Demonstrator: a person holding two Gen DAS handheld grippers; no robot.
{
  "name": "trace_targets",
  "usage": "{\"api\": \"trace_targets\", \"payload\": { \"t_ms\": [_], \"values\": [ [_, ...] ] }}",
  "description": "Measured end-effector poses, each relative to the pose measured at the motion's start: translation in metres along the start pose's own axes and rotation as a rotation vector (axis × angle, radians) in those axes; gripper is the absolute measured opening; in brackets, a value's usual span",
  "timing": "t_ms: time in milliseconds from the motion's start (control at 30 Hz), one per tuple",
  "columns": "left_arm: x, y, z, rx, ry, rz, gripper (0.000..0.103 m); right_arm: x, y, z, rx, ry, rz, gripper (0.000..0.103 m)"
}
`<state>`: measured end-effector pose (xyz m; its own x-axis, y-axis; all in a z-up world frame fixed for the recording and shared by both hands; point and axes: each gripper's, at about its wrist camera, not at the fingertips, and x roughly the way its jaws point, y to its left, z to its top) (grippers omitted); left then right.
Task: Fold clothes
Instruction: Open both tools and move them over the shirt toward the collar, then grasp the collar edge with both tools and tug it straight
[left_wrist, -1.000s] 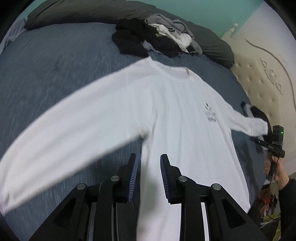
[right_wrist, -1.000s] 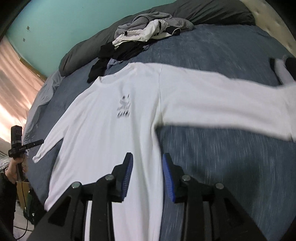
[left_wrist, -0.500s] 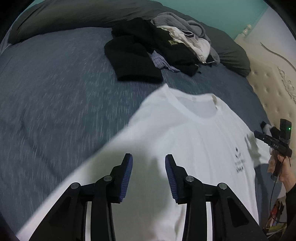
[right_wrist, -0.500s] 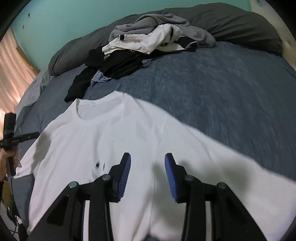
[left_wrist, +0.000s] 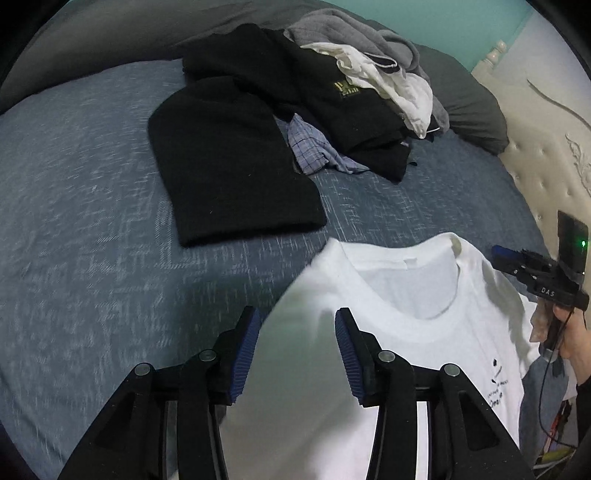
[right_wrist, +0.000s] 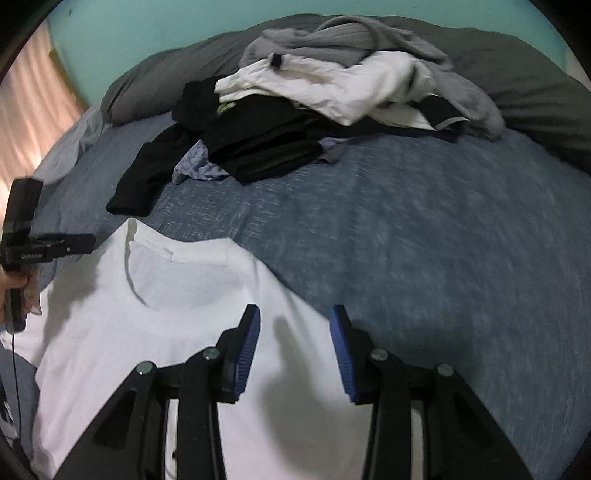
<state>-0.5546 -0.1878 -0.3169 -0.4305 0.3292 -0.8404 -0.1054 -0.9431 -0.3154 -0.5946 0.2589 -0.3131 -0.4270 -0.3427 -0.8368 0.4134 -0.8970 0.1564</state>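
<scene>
Both grippers (left_wrist: 297, 350) (right_wrist: 293, 347) tilted down over white shirt (left_wrist: 406, 332), jaws opening

White long-sleeve shirt (left_wrist: 399, 332) spread flat, front up, on blue-grey bedspread (left_wrist: 92, 240) near its front edge; round neckline toward pillows, small black print on chest. Beyond it, toward far edge, untidy clothes pile (right_wrist: 314, 110): black garments, grey sweatshirt, crumpled white piece, checked blue cloth. Pile just clear of collar.

Pretty dim here, we get heavy fisheye warp with black corners, motion smear on the bedspread (right_wrist: 461, 258), soft shadows over the white shirt (right_wrist: 155, 332)
</scene>
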Motion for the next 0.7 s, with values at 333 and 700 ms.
{"api": "trace_targets", "payload": {
  "t_ms": [333,700],
  "values": [
    [0.029,-0.009,0.009,0.075,0.033,-0.066,0.035,0.045,0.029,0.015,-0.130,0.052,0.012,0.034],
    [0.004,-0.034,0.021,0.168,-0.069,0.053,0.005,0.016,0.029,0.027,-0.139,-0.087,-0.058,0.006]
  ]
}}
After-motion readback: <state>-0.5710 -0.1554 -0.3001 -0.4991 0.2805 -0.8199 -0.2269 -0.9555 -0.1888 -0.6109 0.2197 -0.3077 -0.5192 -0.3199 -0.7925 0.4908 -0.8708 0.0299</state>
